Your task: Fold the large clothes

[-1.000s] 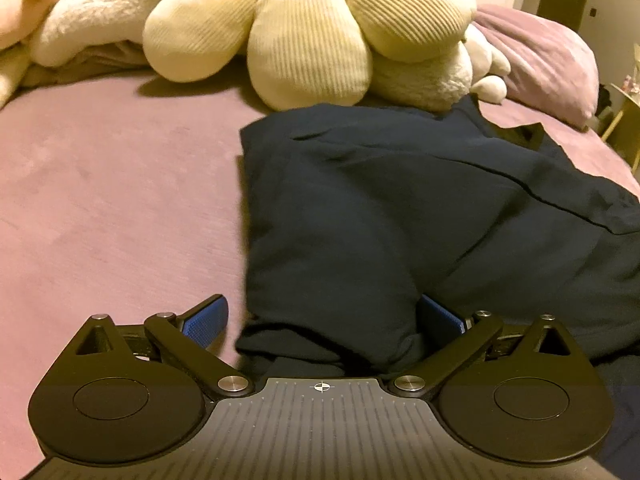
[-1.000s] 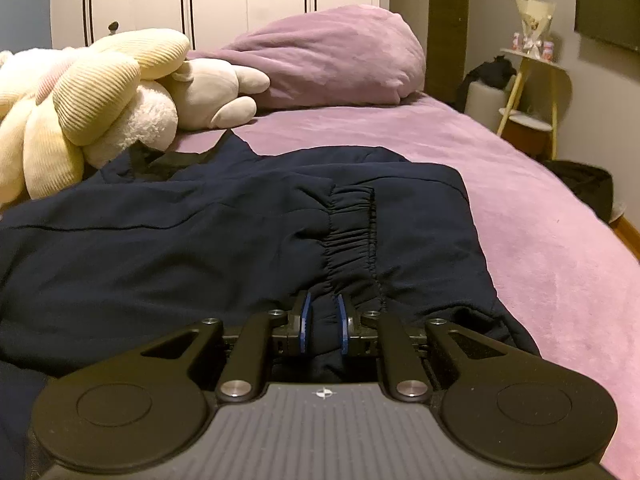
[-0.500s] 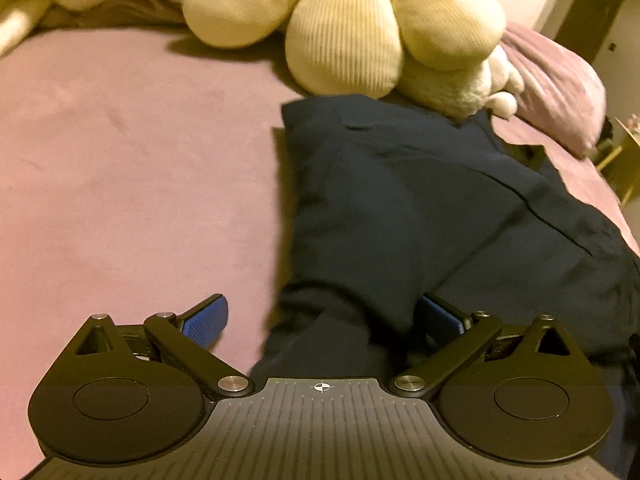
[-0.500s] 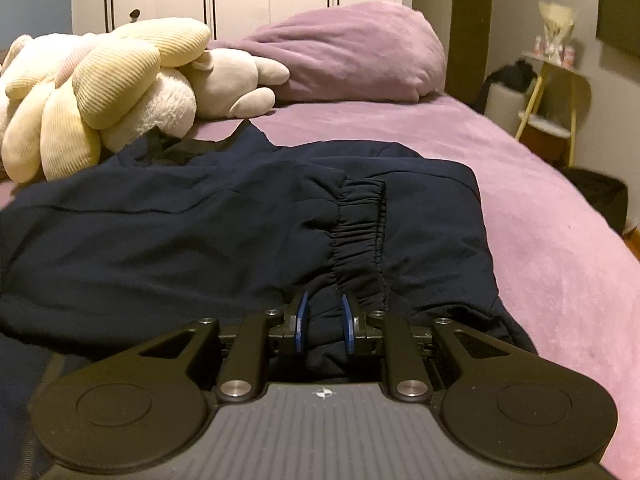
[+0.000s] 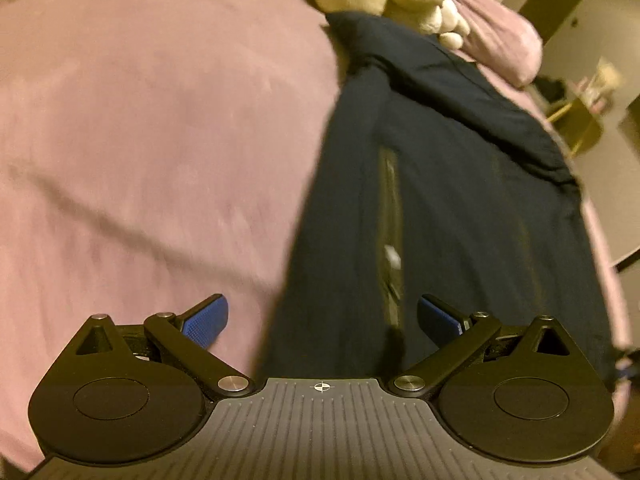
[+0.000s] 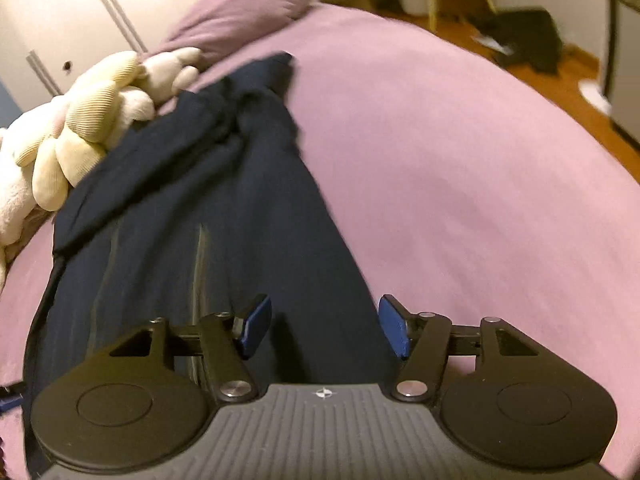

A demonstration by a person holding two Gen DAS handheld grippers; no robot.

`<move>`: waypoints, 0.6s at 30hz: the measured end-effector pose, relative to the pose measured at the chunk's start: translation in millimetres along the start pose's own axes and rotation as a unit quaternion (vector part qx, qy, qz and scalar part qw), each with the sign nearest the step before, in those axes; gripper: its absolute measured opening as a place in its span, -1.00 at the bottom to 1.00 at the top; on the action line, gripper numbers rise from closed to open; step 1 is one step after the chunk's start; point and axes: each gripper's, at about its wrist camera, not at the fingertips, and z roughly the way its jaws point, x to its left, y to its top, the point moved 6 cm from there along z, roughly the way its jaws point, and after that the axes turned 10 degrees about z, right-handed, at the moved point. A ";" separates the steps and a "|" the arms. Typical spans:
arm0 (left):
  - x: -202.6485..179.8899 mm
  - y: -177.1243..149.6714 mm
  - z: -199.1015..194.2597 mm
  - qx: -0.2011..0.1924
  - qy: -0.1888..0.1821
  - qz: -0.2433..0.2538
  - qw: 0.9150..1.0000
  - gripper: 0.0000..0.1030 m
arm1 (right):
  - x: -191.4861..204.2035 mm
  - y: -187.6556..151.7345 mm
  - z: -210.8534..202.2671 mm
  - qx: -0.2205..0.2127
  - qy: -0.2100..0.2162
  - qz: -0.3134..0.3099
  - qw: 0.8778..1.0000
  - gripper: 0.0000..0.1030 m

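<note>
Item: navy garment [image 5: 460, 208], lying lengthwise on pink bed [image 5: 140, 120], beside plush toy [image 6: 80, 128]. Left claw [image 5: 322, 316] standing apart, gripping nothing. Right claw [image 6: 325, 326] opening over cloth, pads clear. Step: releasing after fold. Next: picking fresh edges for cross-fold.

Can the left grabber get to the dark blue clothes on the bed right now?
Probably yes. The left gripper is wide open, and the dark navy garment on the purple bedspread lies right below, with nothing between them.
</note>
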 end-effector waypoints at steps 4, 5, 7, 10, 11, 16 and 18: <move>-7.4 -15.4 -1.7 -0.009 -0.037 -0.004 0.999 1.00 | -24.7 -31.8 -16.2 0.038 0.011 0.026 0.999 0.25; -6.4 -16.7 0.7 -0.005 -0.033 -0.003 0.999 1.00 | -25.7 -33.9 -19.5 0.035 0.025 0.025 0.999 0.25; -3.8 -18.0 4.7 -0.001 -0.041 -0.018 0.999 0.99 | -28.3 -34.1 -21.5 0.030 0.038 0.029 0.998 0.23; 3.5 -20.7 -0.2 -0.008 -0.055 -0.042 0.998 0.84 | -33.5 -30.6 -14.5 0.037 0.046 0.045 0.997 0.08; 6.3 -20.6 -0.7 -0.008 -0.053 -0.048 0.997 0.68 | -35.0 -29.6 -12.8 0.039 0.050 0.048 0.997 0.06; 11.5 -23.4 -15.8 -0.010 -0.068 -0.056 0.996 0.04 | -31.9 -31.9 -14.2 0.052 0.084 0.055 0.994 -0.49; 10.0 -22.2 -19.5 -0.017 -0.095 -0.064 0.993 0.03 | -26.9 -32.7 -20.2 0.054 0.103 0.055 0.992 -0.50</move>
